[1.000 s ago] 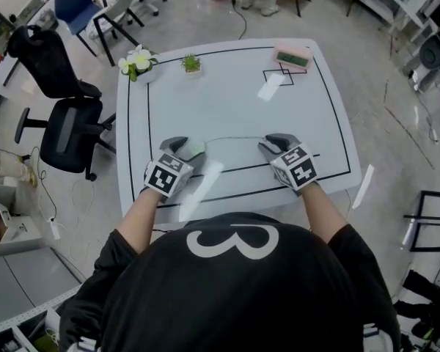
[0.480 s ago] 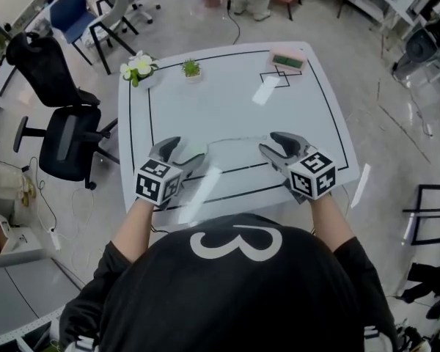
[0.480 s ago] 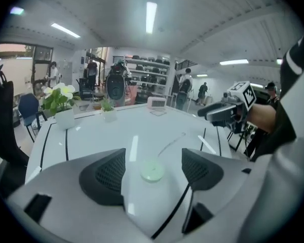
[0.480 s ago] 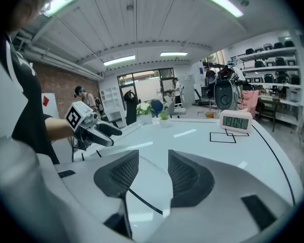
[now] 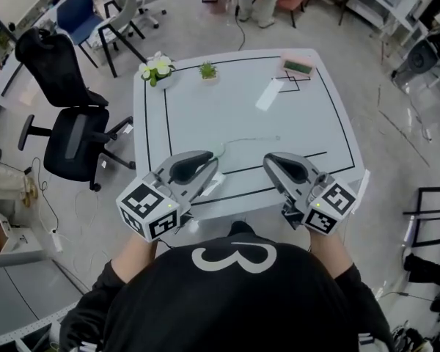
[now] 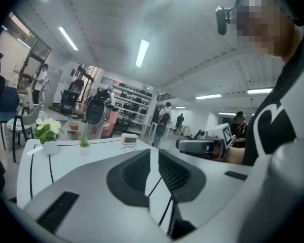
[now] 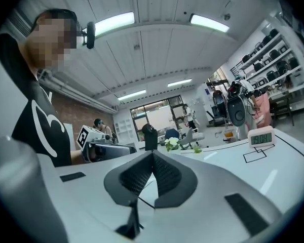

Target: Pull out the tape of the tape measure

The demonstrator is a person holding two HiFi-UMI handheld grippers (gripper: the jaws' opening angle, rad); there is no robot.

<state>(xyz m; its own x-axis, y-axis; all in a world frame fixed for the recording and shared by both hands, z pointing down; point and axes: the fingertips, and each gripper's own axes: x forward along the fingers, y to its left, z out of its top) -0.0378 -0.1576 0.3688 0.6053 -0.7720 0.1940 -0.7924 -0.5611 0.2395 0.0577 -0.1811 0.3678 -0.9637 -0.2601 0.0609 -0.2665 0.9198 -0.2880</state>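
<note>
The thin tape [image 5: 251, 141] lay pulled out on the table [image 5: 191, 116]; I could not see its case. Both grippers hung near the person, maybe because the pull was done. The left gripper [image 5: 202, 161] had just been closing, with a small gap and nothing inside. The right gripper [image 5: 273, 161] was shut tight, empty.

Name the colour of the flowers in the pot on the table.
White flowers with green leaves; clearest in the head view.
</note>
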